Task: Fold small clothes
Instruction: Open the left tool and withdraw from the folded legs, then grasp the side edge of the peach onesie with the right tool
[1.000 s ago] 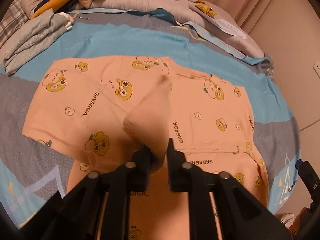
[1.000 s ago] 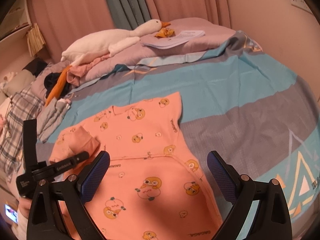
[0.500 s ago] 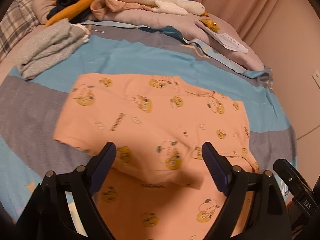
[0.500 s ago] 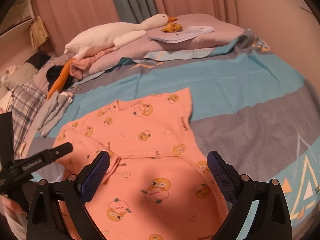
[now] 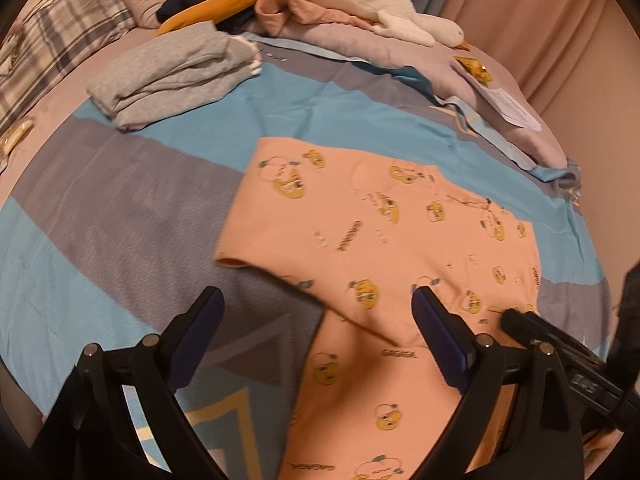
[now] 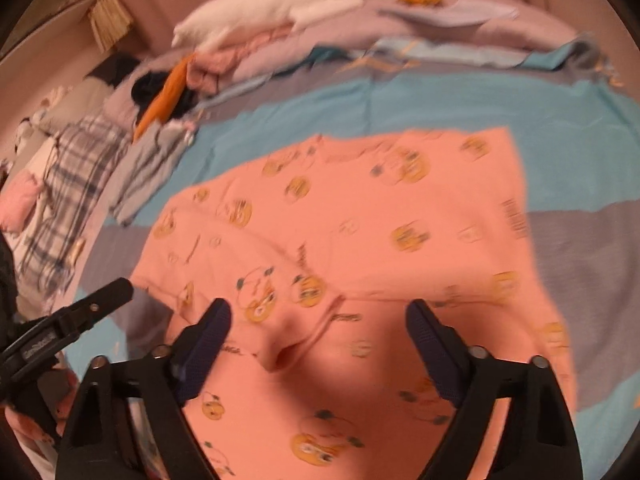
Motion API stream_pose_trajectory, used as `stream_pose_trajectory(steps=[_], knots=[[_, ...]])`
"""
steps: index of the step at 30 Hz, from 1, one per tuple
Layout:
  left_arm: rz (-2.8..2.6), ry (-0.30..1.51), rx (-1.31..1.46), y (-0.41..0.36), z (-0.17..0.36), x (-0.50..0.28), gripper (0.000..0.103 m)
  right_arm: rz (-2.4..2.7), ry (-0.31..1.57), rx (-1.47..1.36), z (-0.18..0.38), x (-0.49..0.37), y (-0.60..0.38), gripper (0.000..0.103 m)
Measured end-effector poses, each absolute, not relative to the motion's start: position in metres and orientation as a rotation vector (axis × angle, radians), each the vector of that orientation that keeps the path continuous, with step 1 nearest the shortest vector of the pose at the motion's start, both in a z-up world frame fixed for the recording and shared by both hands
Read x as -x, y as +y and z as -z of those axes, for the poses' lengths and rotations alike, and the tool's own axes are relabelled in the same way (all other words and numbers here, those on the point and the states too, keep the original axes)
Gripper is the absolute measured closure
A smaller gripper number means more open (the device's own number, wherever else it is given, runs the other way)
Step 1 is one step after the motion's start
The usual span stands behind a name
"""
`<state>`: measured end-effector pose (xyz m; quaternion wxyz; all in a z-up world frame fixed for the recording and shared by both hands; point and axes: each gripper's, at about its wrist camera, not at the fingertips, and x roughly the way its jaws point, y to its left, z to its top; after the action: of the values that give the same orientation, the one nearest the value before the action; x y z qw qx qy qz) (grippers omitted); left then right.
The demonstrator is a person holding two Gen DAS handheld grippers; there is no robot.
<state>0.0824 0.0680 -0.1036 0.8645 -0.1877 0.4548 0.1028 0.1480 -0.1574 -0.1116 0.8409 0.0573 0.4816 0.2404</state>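
Note:
A small peach-pink garment (image 5: 372, 264) with yellow cartoon prints and "GAGAGA" lettering lies spread on the striped bed cover. One sleeve is folded in across the body; its cuff shows in the right wrist view (image 6: 284, 356). My left gripper (image 5: 316, 336) is open and empty, above the garment's left edge. My right gripper (image 6: 320, 340) is open and empty, low over the garment (image 6: 360, 224) with the sleeve cuff between its fingers. The right gripper's tip shows in the left wrist view (image 5: 560, 344); the left gripper's tip shows in the right wrist view (image 6: 72, 320).
A folded grey garment (image 5: 172, 76) lies at the back left on the blue and grey bed cover (image 5: 100, 216). Behind are a white goose plush (image 5: 360, 4), an orange and dark clothes pile (image 5: 216, 0), a plaid cloth (image 5: 52, 40) and papers (image 5: 512, 108).
My left gripper let go of the sleeve, opened, and drew back to the left. The sleeve now lies folded over the garment. My right gripper moved down closer over the garment.

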Motion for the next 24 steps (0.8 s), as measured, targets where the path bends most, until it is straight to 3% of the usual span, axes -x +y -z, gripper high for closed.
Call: stream_pose_trajectory(steps=[3, 5, 9, 17, 24], knots=[[-0.234, 0.956, 0.391, 0.074, 0.106, -0.079, 0.008, -0.503, 1.06, -0.086, 0.125, -0.154, -0.14, 0.019], [-0.248, 0.956, 0.388, 0.078, 0.107, -0.077, 0.008, -0.494, 1.085, -0.057, 0.133, -0.158, -0.13, 0.028], [-0.261, 0.952, 0.391, 0.085, 0.109, -0.074, 0.008, -0.455, 1.081, 0.013, 0.141, -0.161, -0.115, 0.036], [-0.267, 0.951, 0.402, 0.091, 0.11, -0.072, 0.008, -0.459, 1.038, 0.099, 0.136, -0.155, -0.111, 0.088], [-0.256, 0.944, 0.399, 0.091, 0.109, -0.072, 0.008, -0.475, 0.967, 0.147, 0.118, -0.145, -0.105, 0.092]])
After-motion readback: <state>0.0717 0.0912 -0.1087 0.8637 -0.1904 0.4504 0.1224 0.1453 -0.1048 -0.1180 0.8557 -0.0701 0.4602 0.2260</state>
